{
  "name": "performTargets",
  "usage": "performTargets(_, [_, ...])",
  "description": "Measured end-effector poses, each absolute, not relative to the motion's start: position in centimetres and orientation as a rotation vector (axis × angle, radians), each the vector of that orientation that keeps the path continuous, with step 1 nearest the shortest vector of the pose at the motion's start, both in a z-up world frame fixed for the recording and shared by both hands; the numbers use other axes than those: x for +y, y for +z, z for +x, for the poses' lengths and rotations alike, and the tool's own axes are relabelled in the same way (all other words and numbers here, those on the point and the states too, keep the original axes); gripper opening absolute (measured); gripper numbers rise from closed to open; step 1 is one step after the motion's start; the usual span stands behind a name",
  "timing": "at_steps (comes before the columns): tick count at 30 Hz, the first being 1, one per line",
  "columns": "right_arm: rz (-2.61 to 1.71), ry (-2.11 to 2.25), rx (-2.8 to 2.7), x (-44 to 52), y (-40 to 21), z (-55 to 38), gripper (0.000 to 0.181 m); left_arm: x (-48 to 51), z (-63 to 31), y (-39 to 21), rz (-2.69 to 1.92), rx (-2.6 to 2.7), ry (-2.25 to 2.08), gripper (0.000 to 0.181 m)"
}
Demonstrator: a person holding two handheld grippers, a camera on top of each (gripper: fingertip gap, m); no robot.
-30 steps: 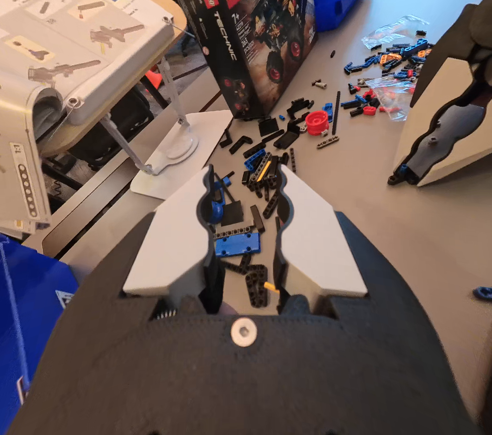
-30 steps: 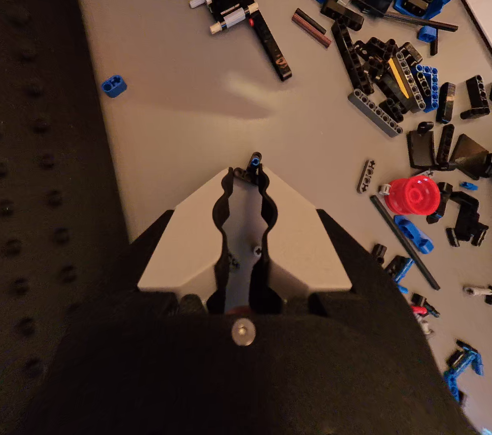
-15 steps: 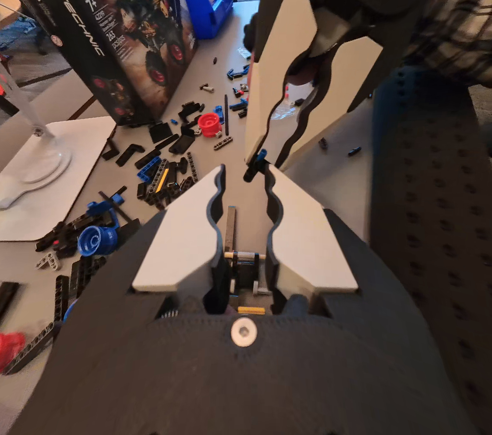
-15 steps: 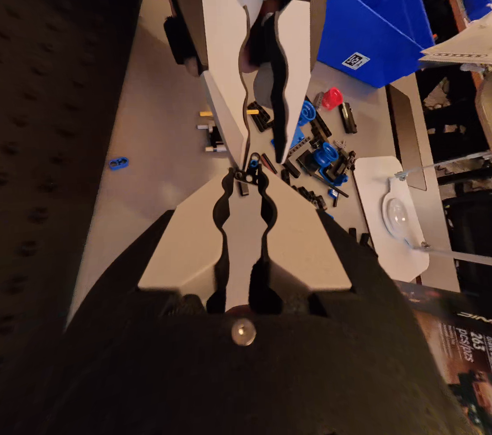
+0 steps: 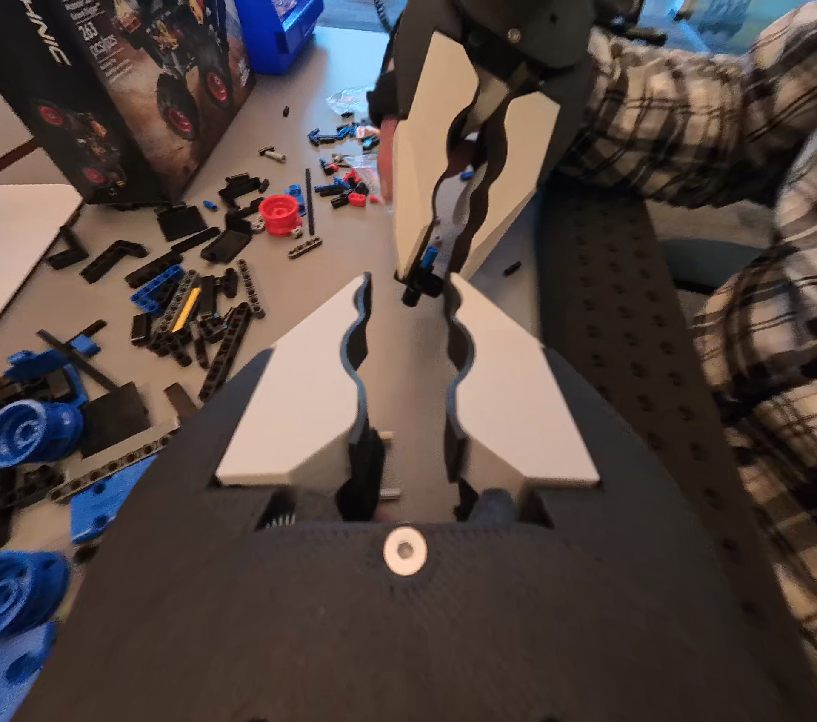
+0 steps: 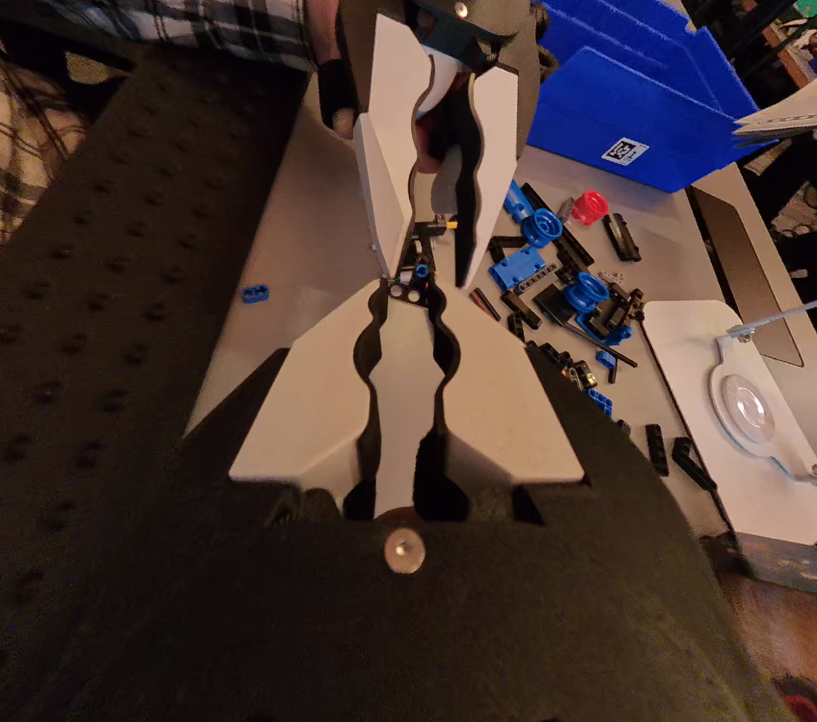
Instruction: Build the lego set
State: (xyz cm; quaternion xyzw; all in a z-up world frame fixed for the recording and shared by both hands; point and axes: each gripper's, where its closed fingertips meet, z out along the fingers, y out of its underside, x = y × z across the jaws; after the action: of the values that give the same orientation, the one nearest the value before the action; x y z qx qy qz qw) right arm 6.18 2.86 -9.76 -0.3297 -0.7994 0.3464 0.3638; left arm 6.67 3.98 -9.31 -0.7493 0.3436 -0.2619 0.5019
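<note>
**A:** Where's the piece that matters right now?

**B:** In the right gripper (image 6: 409, 291). Its jaws are pinched nearly together on a small black connector (image 5: 419, 284) with a blue pin (image 5: 428, 257) sticking out of it, held up off the table (image 5: 353, 50), above the near edge.

**A:** And the left gripper (image 5: 406, 283)?

**B:** Its jaws stand wide apart with nothing between them. Tip to tip with the right one; the connector hangs just ahead of the gap, closer to the jaw on the right side of the left wrist view.

**A:** How does the piece lie?

**B:** Its long axis, pin included, runs roughly along the right gripper's fingers, slanting down toward the left jaws' opening. So I'd judge the left gripper is the one to move: a short advance, nudged to that side, then close across the black end.

**A:** The rest of the set?

**B:** The loose parts (image 5: 199, 311) are scattered farther in, toward the set box (image 5: 110, 50). A small assembly (image 6: 424, 241) lies on the table beneath the two tips.
</note>
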Motion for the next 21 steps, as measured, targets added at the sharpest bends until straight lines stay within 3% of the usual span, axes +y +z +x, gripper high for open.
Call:
performTargets(1, [-0.851,0.896,-2.051,2.9,-9.6,6.2,0.017,3.5,7.0,-8.8,-1.789,0.832,-0.7,0.047])
performTargets(2, [-0.853,0.888,-2.05,3.1,-9.7,6.2,0.017,3.3,7.2,-8.3,-1.768,0.821,-0.74,0.047])
performTargets(7, [-0.853,0.911,-2.033,3.0,-9.5,6.2,0.017,3.7,7.6,-9.2,-1.795,0.842,-0.697,0.028])
performTargets(16, [-0.902,1.009,-1.933,3.6,-8.5,5.8,0.016,4.1,7.0,-8.0,-1.75,0.775,-0.706,0.024])
performTargets(21, [-0.902,1.08,-1.868,3.5,-7.4,5.5,0.016,4.6,6.3,-7.0,-1.704,0.711,-0.719,0.01])
